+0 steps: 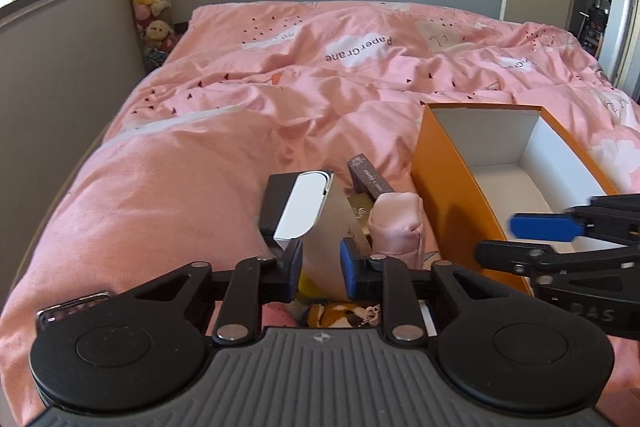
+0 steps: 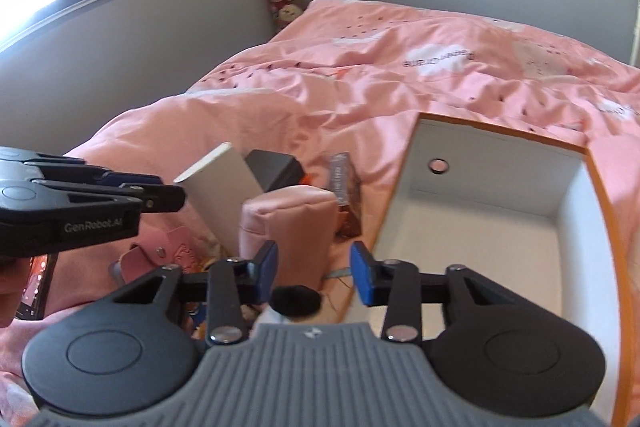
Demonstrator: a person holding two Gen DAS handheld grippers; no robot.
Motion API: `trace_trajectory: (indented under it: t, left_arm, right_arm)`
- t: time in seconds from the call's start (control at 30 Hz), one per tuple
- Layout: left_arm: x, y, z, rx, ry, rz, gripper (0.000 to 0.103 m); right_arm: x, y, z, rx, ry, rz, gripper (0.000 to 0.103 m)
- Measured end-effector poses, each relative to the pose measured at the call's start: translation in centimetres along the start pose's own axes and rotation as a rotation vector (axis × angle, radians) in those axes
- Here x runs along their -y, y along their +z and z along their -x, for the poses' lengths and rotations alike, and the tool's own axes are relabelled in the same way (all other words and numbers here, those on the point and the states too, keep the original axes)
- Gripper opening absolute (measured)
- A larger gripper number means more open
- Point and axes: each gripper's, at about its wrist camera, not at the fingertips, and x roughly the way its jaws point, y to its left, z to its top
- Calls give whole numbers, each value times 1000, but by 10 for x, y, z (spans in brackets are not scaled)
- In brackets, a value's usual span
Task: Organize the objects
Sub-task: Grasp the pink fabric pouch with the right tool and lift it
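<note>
Silver power bank (image 1: 316,215) stands tilted between the blue pads of the left gripper (image 1: 320,267), clamped, beside a pink pouch (image 1: 398,223) and the orange box (image 1: 452,195) on the pink duvet (image 1: 248,107).

From the right wrist, the right gripper (image 2: 314,273) hangs with jaws wide, nothing between them, over the box's near left rim (image 2: 394,191), the pouch (image 2: 292,223) just left.
</note>
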Motion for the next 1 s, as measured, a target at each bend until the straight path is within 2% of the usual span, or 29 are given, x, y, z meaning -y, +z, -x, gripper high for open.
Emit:
trace_trajectory:
  t: [0.1,0.27,0.33,0.4,0.53,0.67,0.77,0.8,0.83,1.0]
  left_arm:
    - [-2,1,-6,-29,-64,16,19]
    - [-4,1,-17,-47,-90,19,17]
    - [-5,2,-20,-41,-86,24,16]
    - [-7,3,-22,-43,-88,29,16]
    - [-11,4,-28,-57,-111,54,16]
    - [-14,4,-31,-60,-125,68,16]
    - [-16,4,-32,-60,-131,75,16]
    - [-16,4,-33,-60,-131,75,16]
    - [-16,4,-33,-60,-131,74,16]
    - [-16,5,-32,-55,-128,78,16]
  right_arm:
    - [-5,5,-15,-30,34,29,31]
    - [-10,12,-35,-74,88,42,32]
    - [-13,13,-41,-91,111,40,40]
    - [-17,13,-47,-101,116,45,44]
    - [-24,13,-63,-112,76,54,59]
    - [-31,9,-77,-136,53,67,61]
    - [-37,5,-83,-143,17,107,58]
    - [-37,4,-84,-145,8,109,51]
    - [-35,3,-85,-148,2,104,48]
    - [-26,7,-73,-110,26,62,39]
